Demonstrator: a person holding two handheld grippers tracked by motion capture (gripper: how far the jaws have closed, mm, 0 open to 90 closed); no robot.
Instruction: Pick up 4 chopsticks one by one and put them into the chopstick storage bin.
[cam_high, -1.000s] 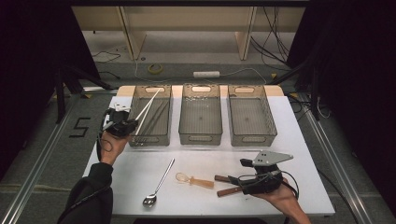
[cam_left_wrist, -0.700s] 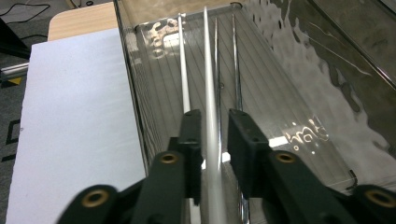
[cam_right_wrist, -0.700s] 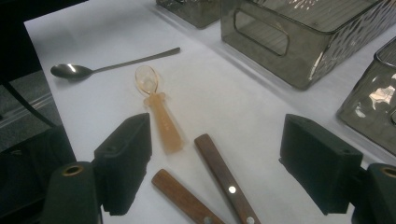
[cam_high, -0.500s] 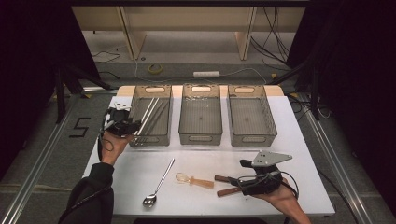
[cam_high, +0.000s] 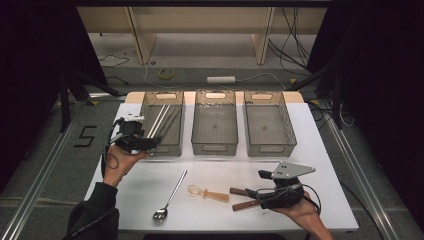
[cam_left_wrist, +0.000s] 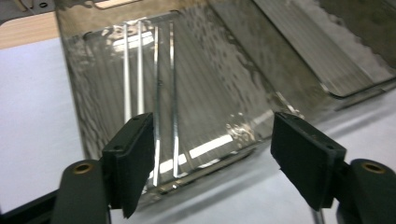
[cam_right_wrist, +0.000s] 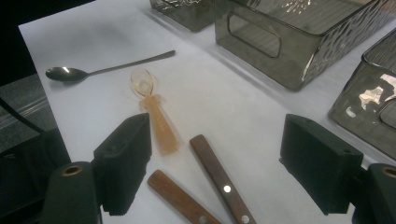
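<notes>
Several silver chopsticks (cam_high: 161, 120) (cam_left_wrist: 156, 93) lie lengthwise in the left smoked-plastic bin (cam_high: 172, 148) (cam_left_wrist: 224, 84). My left gripper (cam_high: 152, 144) (cam_left_wrist: 212, 163) hovers at that bin's near left corner. Its jaws have just been opening and stand open with nothing between them. My right gripper (cam_high: 261, 196) (cam_right_wrist: 217, 172) rests open at the table's front right. Two wooden-handled utensils (cam_high: 240, 191) (cam_right_wrist: 219, 179) lie just under and ahead of its jaws, untouched. An amber plastic spoon (cam_high: 207, 193) (cam_right_wrist: 156, 116) and a metal spoon (cam_high: 170, 196) (cam_right_wrist: 105, 70) lie to their left.
The middle bin (cam_high: 215, 147) and the right bin (cam_high: 270, 148) stand in a row with the left one at the back of the white table (cam_high: 320, 150). Cables and a wooden frame sit on the floor beyond.
The chopsticks that stuck up at a slant from my left gripper now lie flat in the left bin. The left gripper has opened and drawn back slightly. The right gripper has not moved.
</notes>
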